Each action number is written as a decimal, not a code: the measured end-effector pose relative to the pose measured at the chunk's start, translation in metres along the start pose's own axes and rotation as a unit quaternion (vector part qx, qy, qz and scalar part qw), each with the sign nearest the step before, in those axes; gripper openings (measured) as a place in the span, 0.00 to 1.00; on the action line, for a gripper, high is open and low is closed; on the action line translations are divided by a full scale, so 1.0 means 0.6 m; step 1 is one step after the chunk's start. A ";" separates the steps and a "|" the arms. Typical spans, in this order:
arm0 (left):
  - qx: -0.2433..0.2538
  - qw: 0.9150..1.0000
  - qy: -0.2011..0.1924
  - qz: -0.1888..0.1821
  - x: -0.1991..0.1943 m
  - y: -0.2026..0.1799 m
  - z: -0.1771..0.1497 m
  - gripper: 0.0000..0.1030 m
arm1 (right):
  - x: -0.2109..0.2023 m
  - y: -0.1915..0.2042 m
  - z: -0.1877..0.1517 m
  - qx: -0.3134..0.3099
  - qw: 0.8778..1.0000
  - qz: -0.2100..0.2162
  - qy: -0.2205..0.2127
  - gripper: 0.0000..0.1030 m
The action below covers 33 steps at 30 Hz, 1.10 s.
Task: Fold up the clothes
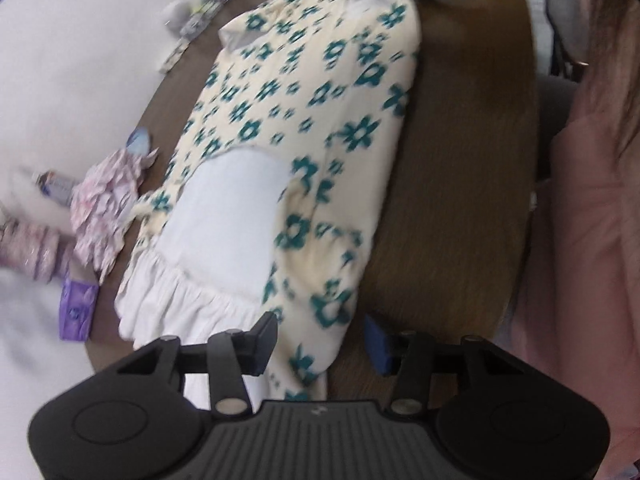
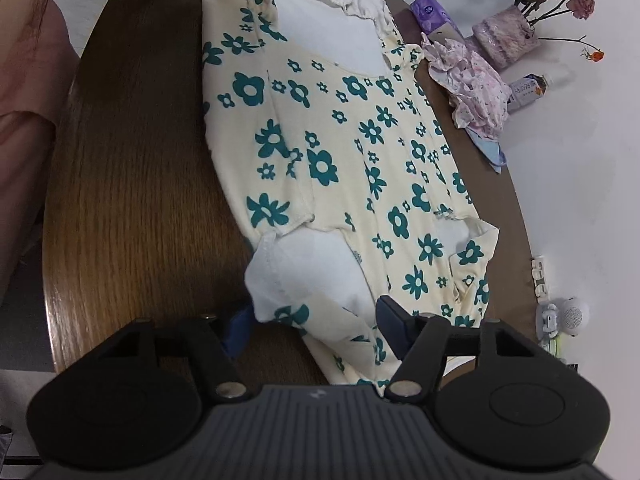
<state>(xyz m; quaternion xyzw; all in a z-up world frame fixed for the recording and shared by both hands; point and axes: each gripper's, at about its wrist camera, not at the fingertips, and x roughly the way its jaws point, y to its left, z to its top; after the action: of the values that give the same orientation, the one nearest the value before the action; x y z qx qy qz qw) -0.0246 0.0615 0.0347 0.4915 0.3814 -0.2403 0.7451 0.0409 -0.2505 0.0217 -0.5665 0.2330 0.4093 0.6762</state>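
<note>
The floral dress (image 2: 360,160) is laid flat lengthwise on the wooden table (image 2: 140,200), its long axis running straight between the grippers, with each end straddled by half-open jaws: left gripper (image 1: 320,344) at the ruffled collar, right gripper (image 2: 316,328) at the hem, no real pinch visible.

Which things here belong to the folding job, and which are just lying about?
Job:
floral dress
left gripper
right gripper
wooden table

Lying about:
crumpled pink cloth
purple packet
vase of roses
small carton
white gadget
</note>
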 end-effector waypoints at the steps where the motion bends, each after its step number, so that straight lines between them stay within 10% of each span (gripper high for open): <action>1: -0.005 1.000 0.004 0.004 0.001 0.003 -0.005 0.46 | 0.000 -0.001 -0.002 0.002 1.000 -0.003 0.002 0.63; 10: -0.043 0.998 0.028 0.040 0.011 0.020 -0.036 0.44 | 0.002 0.003 -0.006 0.003 1.000 -0.012 0.002 0.57; 15: -0.053 0.997 0.044 0.039 0.025 0.030 -0.055 0.07 | 0.003 0.005 -0.008 0.009 1.000 -0.006 0.004 0.41; 18: -0.064 0.996 0.037 0.048 0.025 0.039 -0.055 0.07 | 0.006 0.008 -0.007 0.005 1.000 -0.006 0.009 0.34; 23: -0.047 0.998 -0.008 0.038 -0.013 0.023 -0.052 0.36 | 0.005 0.009 -0.008 0.010 1.000 -0.007 0.016 0.30; 33: 0.028 0.999 -0.040 0.008 0.010 0.003 -0.004 0.33 | 0.007 0.008 -0.004 -0.016 1.000 -0.008 0.012 0.41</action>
<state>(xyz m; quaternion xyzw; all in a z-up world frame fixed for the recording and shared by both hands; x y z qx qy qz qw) -0.0207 0.0646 0.0302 0.5051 0.3406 -0.2638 0.7478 0.0396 -0.2515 0.0147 -0.5839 0.2297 0.4006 0.6677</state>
